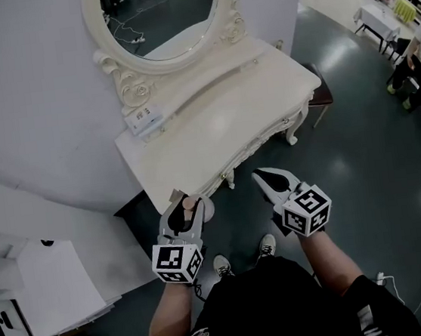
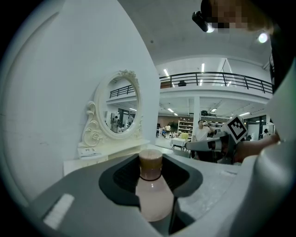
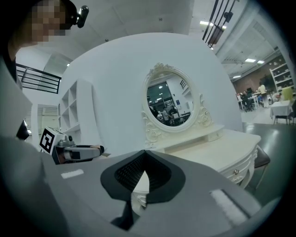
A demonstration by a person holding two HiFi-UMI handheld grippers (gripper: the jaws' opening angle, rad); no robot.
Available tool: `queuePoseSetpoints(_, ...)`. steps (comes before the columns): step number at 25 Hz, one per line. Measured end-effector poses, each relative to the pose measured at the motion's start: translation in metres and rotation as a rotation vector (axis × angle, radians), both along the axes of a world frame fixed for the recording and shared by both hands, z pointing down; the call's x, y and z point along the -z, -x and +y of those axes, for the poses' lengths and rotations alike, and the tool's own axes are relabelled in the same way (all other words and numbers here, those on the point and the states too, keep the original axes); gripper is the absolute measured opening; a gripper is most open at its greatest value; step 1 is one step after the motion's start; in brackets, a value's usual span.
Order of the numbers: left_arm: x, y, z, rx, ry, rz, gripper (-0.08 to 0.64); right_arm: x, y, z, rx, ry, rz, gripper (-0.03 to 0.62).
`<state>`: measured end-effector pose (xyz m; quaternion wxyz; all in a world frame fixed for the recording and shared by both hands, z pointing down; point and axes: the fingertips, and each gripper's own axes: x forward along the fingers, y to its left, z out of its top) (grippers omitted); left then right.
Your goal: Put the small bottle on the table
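Note:
The small bottle [image 1: 201, 208], pale pink with a brown cap, stands upright between the jaws of my left gripper [image 1: 181, 205], which is shut on it. In the left gripper view the bottle [image 2: 153, 189] fills the jaw notch, cap upward. It hangs just off the front edge of the cream dressing table [image 1: 229, 134], above the floor. My right gripper [image 1: 260, 174] is shut with nothing in it, also just in front of the table edge. In its own view the right gripper [image 3: 144, 153] has its tips together and the table [image 3: 226, 148] lies ahead.
An oval mirror [image 1: 161, 10] in a carved frame backs the table, and a small flat box [image 1: 146, 119] lies at its back left. A dark stool [image 1: 322, 93] stands by the table's right end. White shelving [image 1: 50, 286] is to my left. People sit far right [image 1: 418, 62].

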<state>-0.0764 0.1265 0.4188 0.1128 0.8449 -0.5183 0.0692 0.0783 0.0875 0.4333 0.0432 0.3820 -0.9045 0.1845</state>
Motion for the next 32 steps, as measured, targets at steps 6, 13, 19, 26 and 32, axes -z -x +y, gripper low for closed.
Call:
queuePoseSetpoints(6,-0.002,-0.023,-0.014,0.026,0.003,-0.003,0.142,-0.004,-0.022,-0.013,0.032,0.005,-0.003,0.028)
queuePoseSetpoints(13,-0.013,-0.057,-0.038,0.036,0.020,0.004,0.141,-0.015,-0.065,-0.031,0.014,0.023,-0.009,0.028)
queuePoseSetpoints(19,-0.015,-0.081,-0.059,0.051,0.028,-0.003,0.142,-0.021,-0.092,-0.045,0.010,0.035,-0.029,0.028)
queuePoseSetpoints(26,-0.007,-0.098,-0.075,0.034,0.027,-0.017,0.142,-0.021,-0.099,-0.058,0.011,0.046,-0.051,0.028)
queuePoseSetpoints(32,-0.009,-0.092,-0.094,0.012,0.015,-0.024,0.142,-0.022,-0.086,-0.077,0.008,0.042,-0.046,0.028)
